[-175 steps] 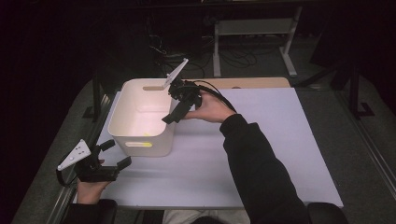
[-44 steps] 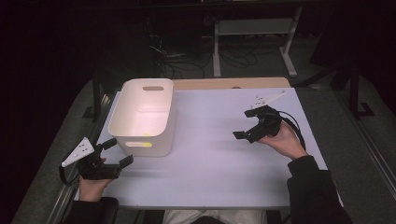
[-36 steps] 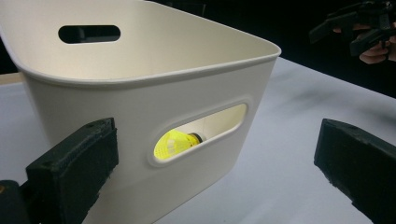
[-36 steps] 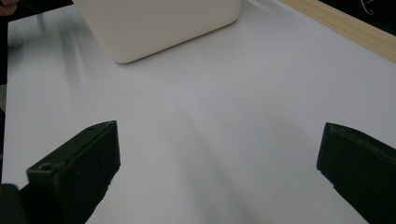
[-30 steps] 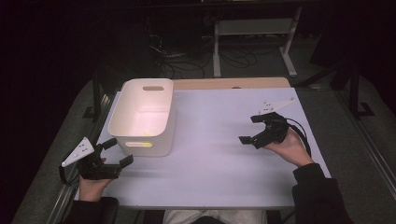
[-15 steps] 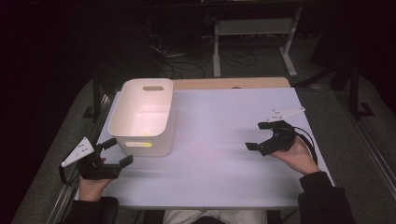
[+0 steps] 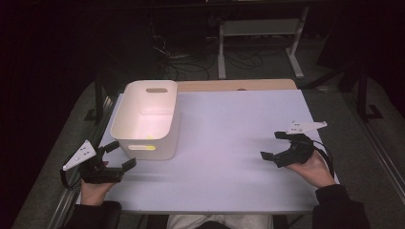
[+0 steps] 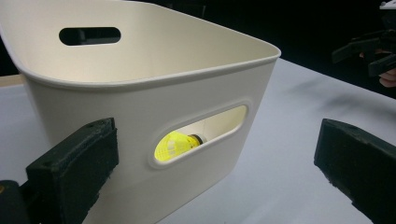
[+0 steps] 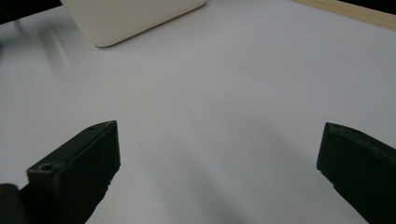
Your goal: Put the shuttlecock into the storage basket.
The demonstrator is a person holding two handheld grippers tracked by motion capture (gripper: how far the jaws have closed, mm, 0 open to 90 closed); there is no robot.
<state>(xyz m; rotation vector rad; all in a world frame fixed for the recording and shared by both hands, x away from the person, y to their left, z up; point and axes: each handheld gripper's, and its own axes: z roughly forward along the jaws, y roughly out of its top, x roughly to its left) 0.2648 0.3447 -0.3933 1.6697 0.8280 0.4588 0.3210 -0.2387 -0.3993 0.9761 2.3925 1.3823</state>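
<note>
While both grippers sit low at the near table (image 7: 224, 157) corners, little risk is seen from the high view — the left gripper (image 7: 117, 157) is parked just beside the bin (image 7: 143, 107), so a careless swing could knock that light tub sideways. Its jaws are held apart, pointed at the bin's near wall. The right gripper (image 7: 274, 147) is held well away at the right edge, jaws also apart, nothing clamped, the hand (image 7: 313, 167) resting on the mat.

Over to the left gripper view: a yellow shuttlecock (image 8: 177, 145) is spotted through the handle slot, lying inside the bin — a nudge could tip it, judged unlikely.

From the right gripper view, open jaws are aimed across bare mat, the bin (image 9: 130, 16) far off.
</note>
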